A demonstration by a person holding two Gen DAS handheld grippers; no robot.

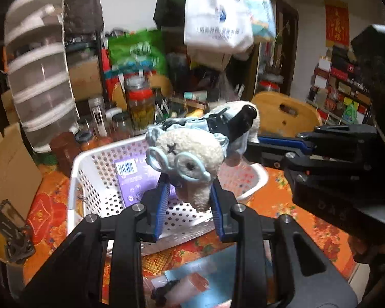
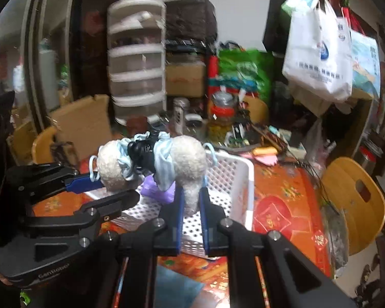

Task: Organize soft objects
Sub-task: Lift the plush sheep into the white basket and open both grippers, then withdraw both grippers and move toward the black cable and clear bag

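A cream plush sheep (image 1: 190, 154) with pale blue glasses and a blue striped garment hangs over a white perforated basket (image 1: 75, 169). My left gripper (image 1: 189, 183) is shut on the lower part of its head, blue pads on both sides. From the right, my right gripper (image 1: 254, 145) holds the toy's rear end. In the right wrist view, my right gripper (image 2: 191, 196) is shut on a cream limb of the plush sheep (image 2: 190, 159), and my left gripper (image 2: 101, 186) grips the head at the left. A purple pack (image 1: 132, 177) lies in the basket (image 2: 243, 179).
The basket stands on an orange-red tablecloth (image 1: 295, 213). Behind it are a glass jar of pickles (image 1: 140, 102), smaller jars and a plastic drawer tower (image 1: 38, 77). A cardboard box (image 1: 7, 164) is at the left and a wooden chair (image 1: 282, 113) at the right. White bags (image 1: 215, 18) hang above.
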